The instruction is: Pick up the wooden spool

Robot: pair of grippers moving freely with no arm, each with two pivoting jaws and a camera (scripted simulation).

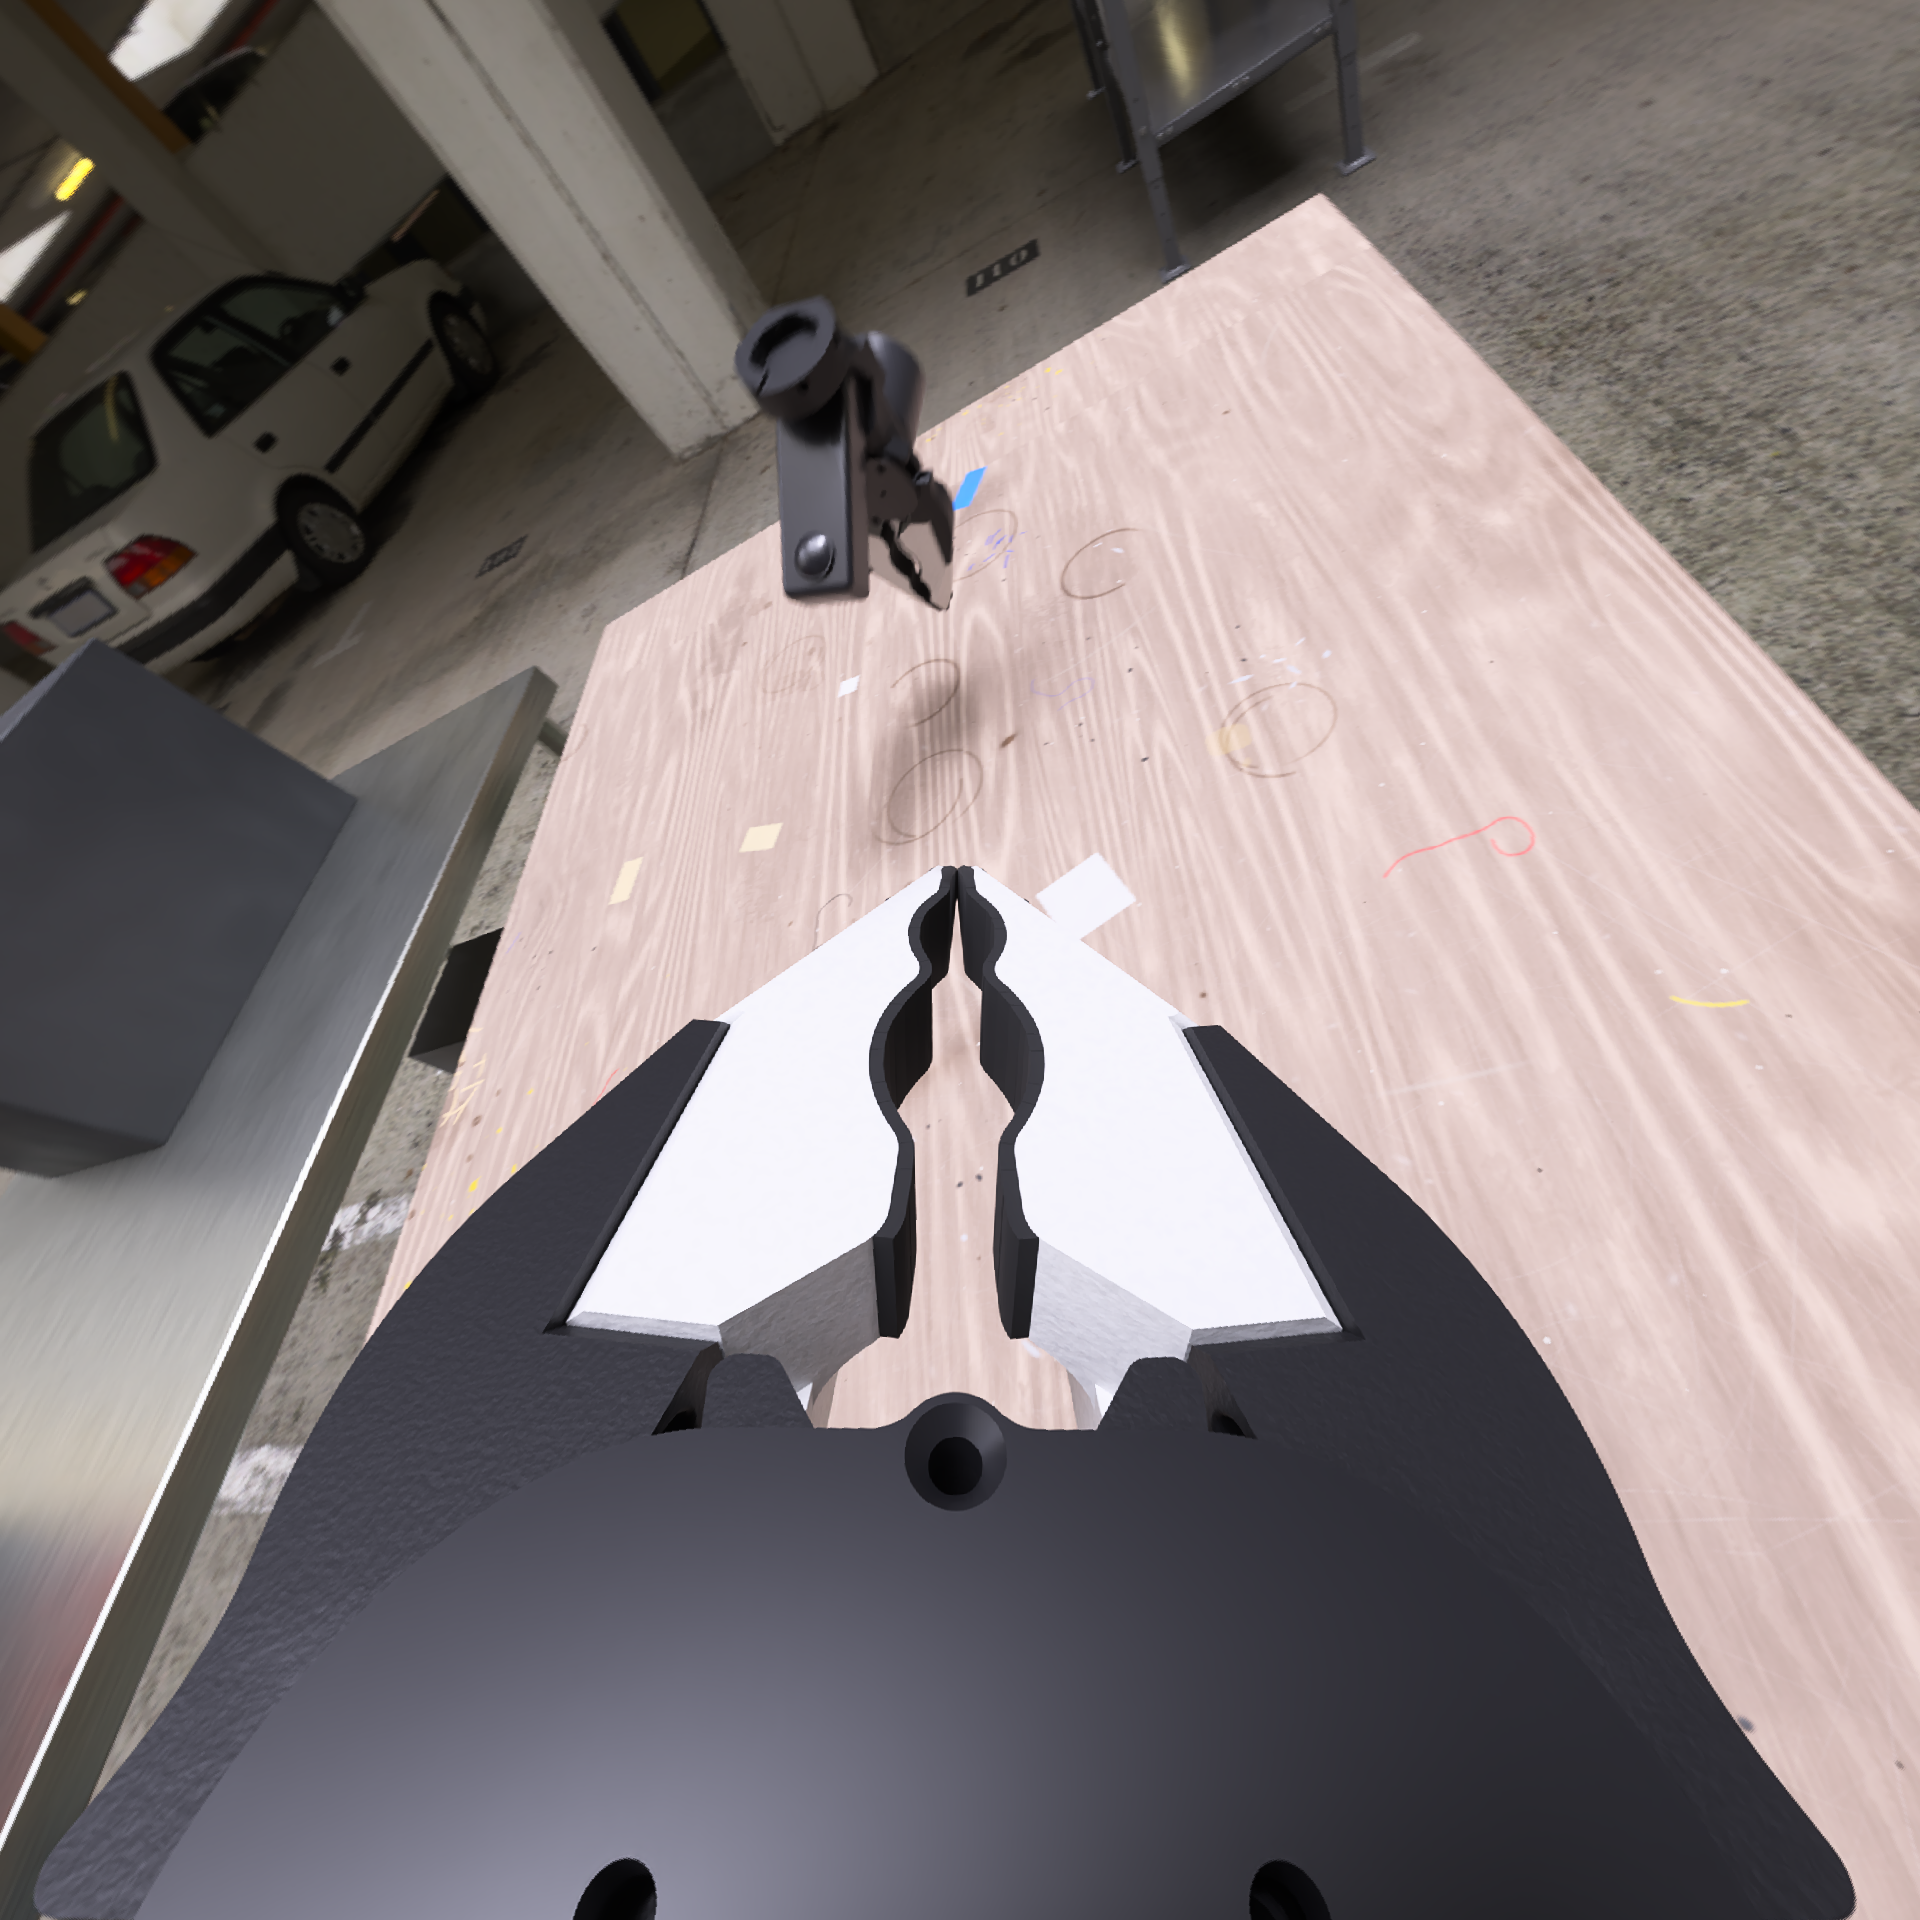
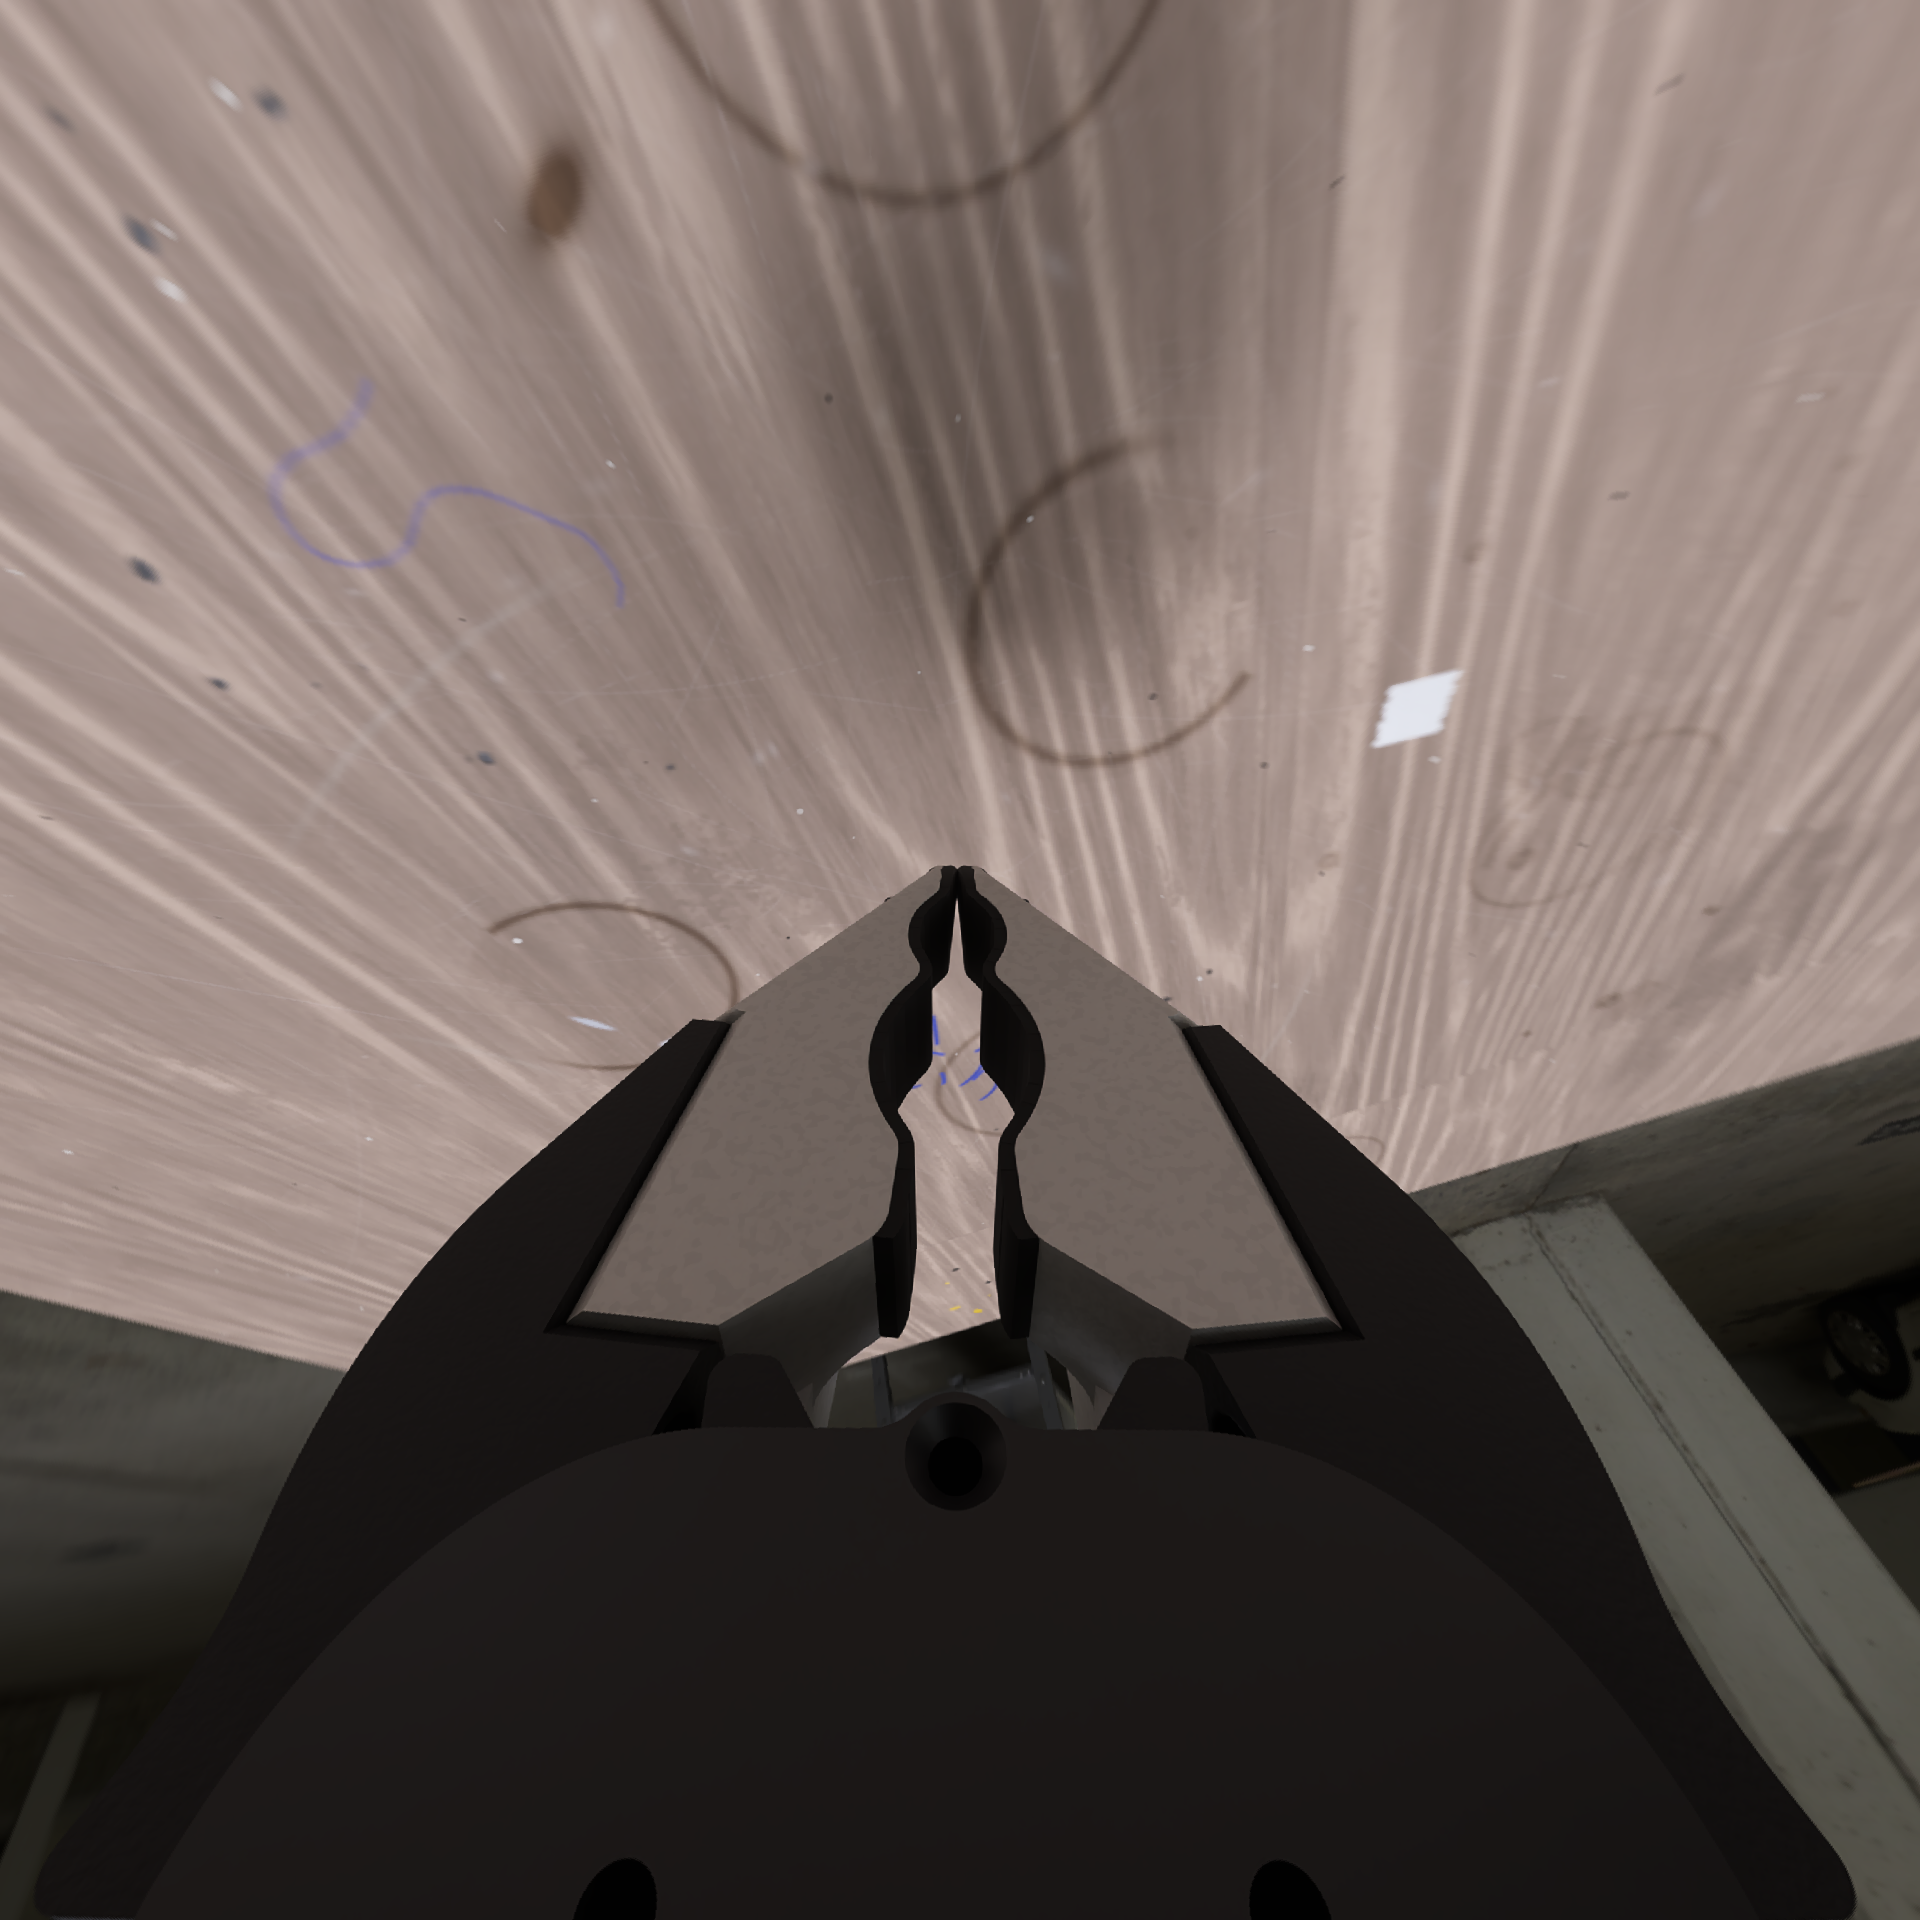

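No spool in view; left gripper (image 1: 956, 878) and right gripper (image 2: 956, 878) fingers pressed together, empty, over the table (image 1: 1455, 644), likely searching.

The worktop (image 1: 1351, 582) is a pale, pinkish plywood sheet with strong streaked grain. Dark ring stains (image 1: 1276, 727) mark its middle, and small flecks and scribbles are scattered across it. A blue scrap of tape (image 1: 968, 486) lies near the far edge, a white scrap (image 1: 1086, 891) lies mid-board, and two yellowish scraps (image 1: 760, 837) lie toward the left edge. A thin red squiggle (image 1: 1465, 844) runs toward the right edge.
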